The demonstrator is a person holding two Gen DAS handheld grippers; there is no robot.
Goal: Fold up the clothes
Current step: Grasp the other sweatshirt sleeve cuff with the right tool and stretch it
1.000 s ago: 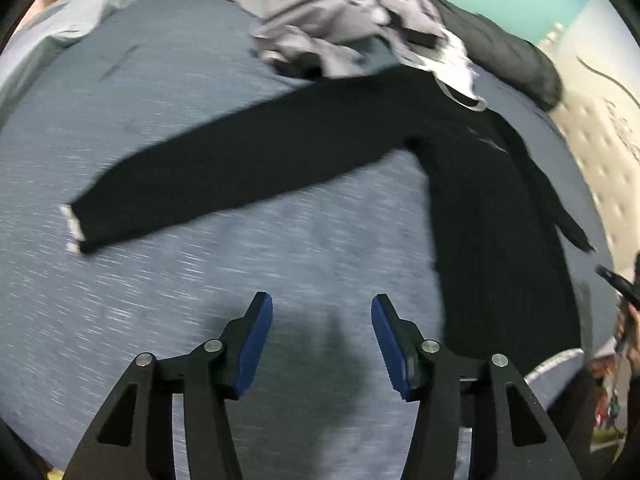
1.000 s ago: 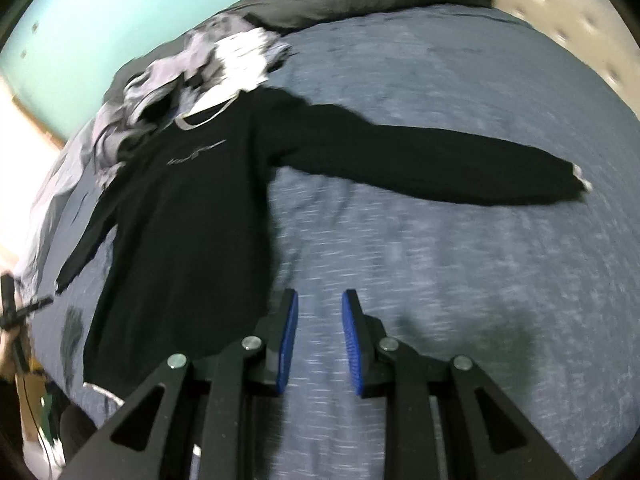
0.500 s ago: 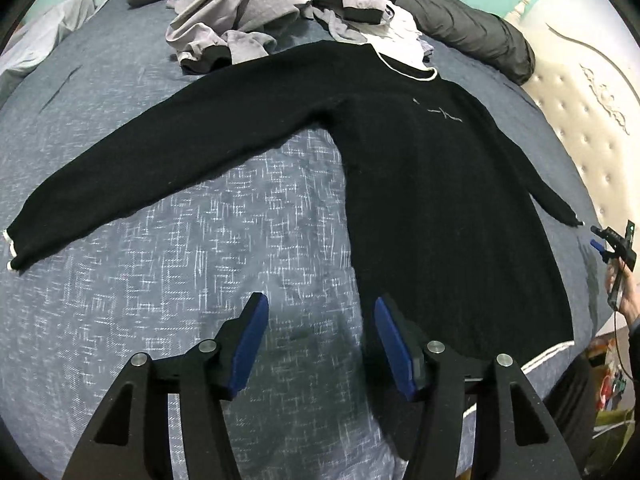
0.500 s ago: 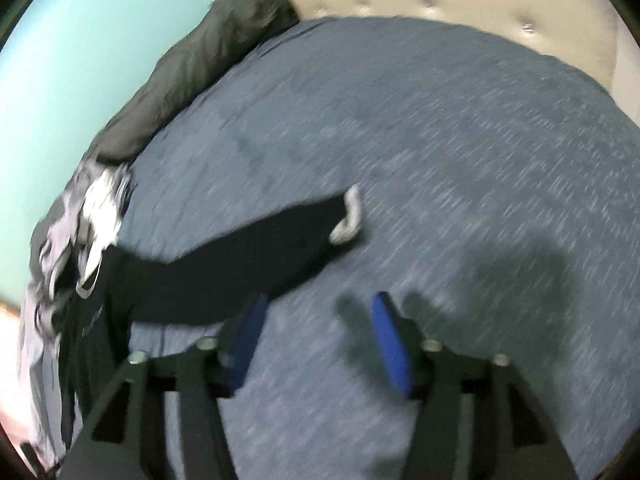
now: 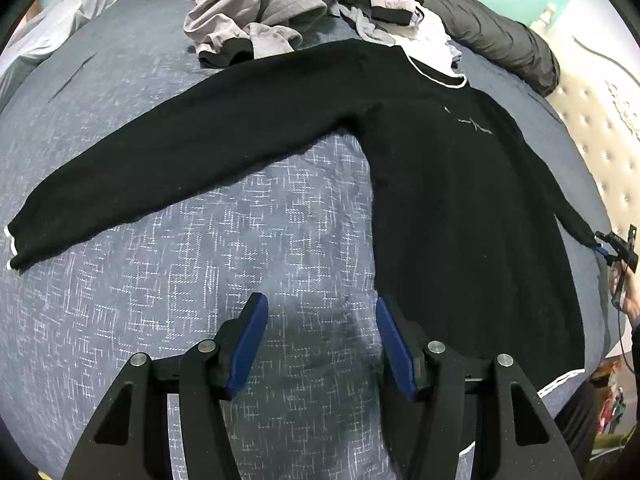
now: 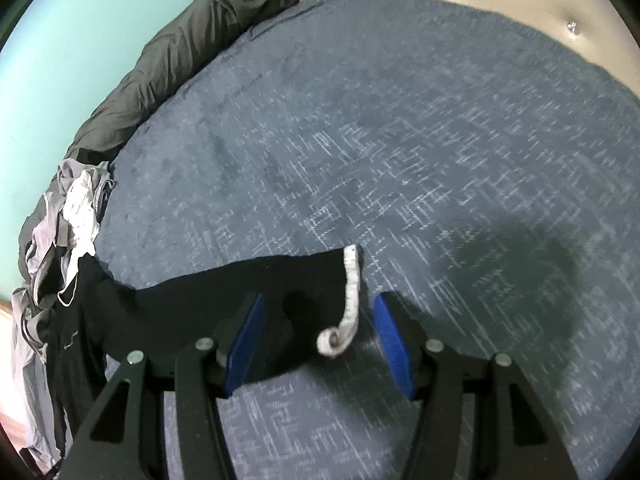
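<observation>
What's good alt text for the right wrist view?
The open right gripper hangs over the white-trimmed cuff of a black sweater on a blue bedspread, pads not touching it. A grey clothes pile lies far left.

Your sweater (image 5: 460, 208) lies flat on the bed (image 5: 200, 280), sleeves spread to either side. Behind its collar sits a heap of clothes (image 5: 288, 12), and behind that a rolled duvet (image 5: 500, 44) along the wall. The headboard (image 5: 600, 120) stands to the right. Your left gripper (image 5: 322, 340) hangs beside the sweater's hem; your right gripper (image 6: 318, 344) straddles the far sleeve's cuff (image 6: 348, 304).
</observation>
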